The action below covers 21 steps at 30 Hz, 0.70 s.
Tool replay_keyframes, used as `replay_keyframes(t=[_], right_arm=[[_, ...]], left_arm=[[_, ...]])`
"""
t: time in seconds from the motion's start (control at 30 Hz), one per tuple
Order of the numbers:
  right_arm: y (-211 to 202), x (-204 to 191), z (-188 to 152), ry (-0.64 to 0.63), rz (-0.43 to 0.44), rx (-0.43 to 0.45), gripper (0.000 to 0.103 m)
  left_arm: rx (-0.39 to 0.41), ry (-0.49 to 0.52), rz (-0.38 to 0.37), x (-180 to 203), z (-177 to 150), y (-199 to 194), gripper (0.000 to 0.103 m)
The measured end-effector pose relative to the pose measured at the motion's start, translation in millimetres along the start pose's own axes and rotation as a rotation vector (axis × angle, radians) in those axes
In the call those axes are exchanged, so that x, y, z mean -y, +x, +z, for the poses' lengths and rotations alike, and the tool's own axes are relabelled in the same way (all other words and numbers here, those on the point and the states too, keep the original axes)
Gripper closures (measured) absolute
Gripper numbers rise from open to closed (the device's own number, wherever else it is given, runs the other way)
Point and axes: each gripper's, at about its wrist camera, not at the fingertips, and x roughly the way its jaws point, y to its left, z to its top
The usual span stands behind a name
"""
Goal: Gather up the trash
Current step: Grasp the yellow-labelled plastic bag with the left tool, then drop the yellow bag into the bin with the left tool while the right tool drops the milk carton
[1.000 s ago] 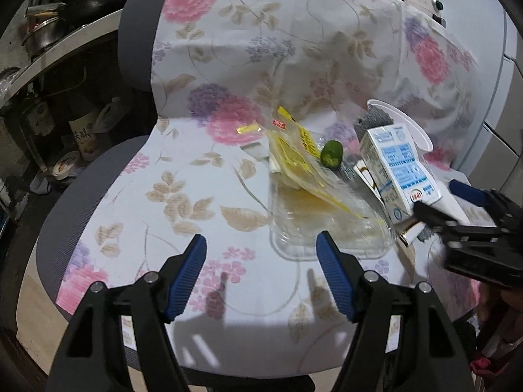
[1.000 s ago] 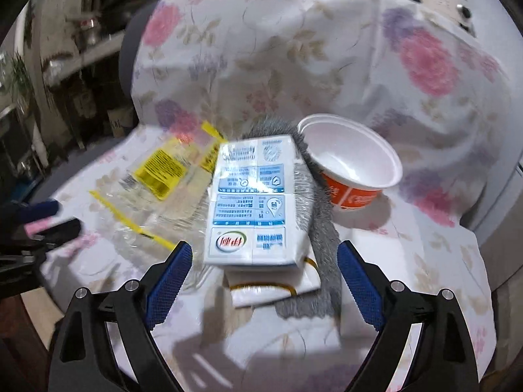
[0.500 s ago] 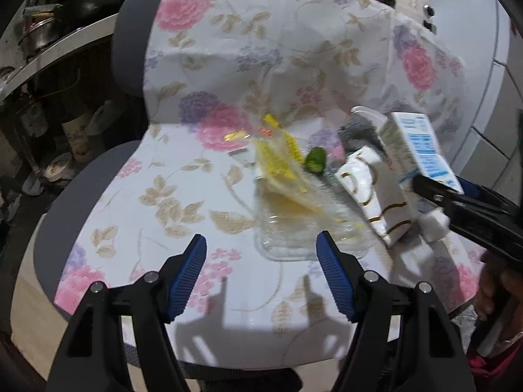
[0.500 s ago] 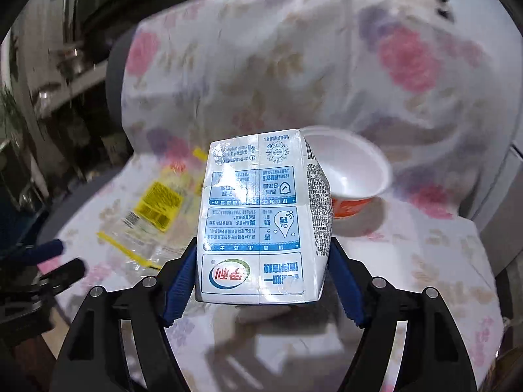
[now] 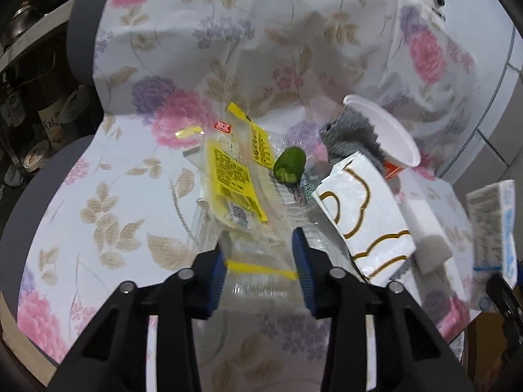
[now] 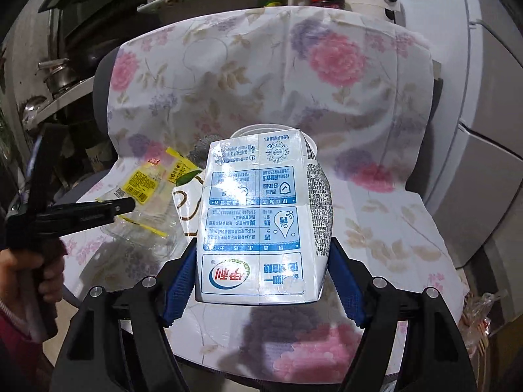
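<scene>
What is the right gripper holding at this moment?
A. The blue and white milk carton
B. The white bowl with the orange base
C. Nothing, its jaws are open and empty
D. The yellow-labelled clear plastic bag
A. In the right wrist view the right gripper has its blue pads pressed against both sides of the milk carton, which is lifted clear of the floral cloth.
</scene>
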Motion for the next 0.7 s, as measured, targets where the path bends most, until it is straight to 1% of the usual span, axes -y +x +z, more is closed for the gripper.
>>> replay_keyframes(t=[0.07, 0.13, 0.17, 0.2, 0.3, 0.4, 0.47, 0.53, 0.6, 0.7], right_arm=[[-0.2, 2.6, -1.6, 0.006, 0.003, -0.002, 0.028], [-0.9, 3.8, -1.9, 0.008, 0.01, -0.002, 0.028], [-1.8, 4.0, -1.8, 0.007, 0.012, 0.0, 0.028], [-2.9, 4.2, -1.5, 0.005, 0.013, 0.003, 0.028], [-5.4, 5.3, 0.5, 0.009, 0.012, 0.016, 0.028], [-6.2, 6.5, 3.7, 0.014, 0.005, 0.028, 0.028], [-4.6, 7.6, 5.8, 0.028, 0.016, 0.026, 0.028], [-3.2, 7.5, 6.8, 0.037, 0.021, 0.025, 0.028], [-0.1, 5.4, 6.8, 0.038, 0.026, 0.024, 0.028], [1.4, 4.9, 6.3, 0.052, 0.044, 0.015, 0.028]], left_arm=[[-0.01, -0.011, 0.015, -0.2, 2.8, 8.0, 0.074], [-0.004, -0.021, 0.026, -1.2, 7.4, 10.7, 0.091], [0.007, -0.024, 0.028, -2.1, 9.7, 9.2, 0.095], [0.024, -0.028, 0.026, -3.1, 12.7, 5.6, 0.102], [0.071, -0.032, 0.002, -4.8, 19.0, -9.5, 0.103], [0.15, -0.017, 0.021, -6.7, 22.7, -33.4, 0.103], [0.184, -0.024, 0.025, -13.2, 23.6, -49.6, 0.103], [0.205, -0.028, 0.027, -18.3, 22.7, -61.6, 0.103], [0.225, -0.042, 0.006, -23.7, 16.2, -76.4, 0.103], [0.229, -0.044, -0.044, -25.1, 1.4, -91.1, 0.103]])
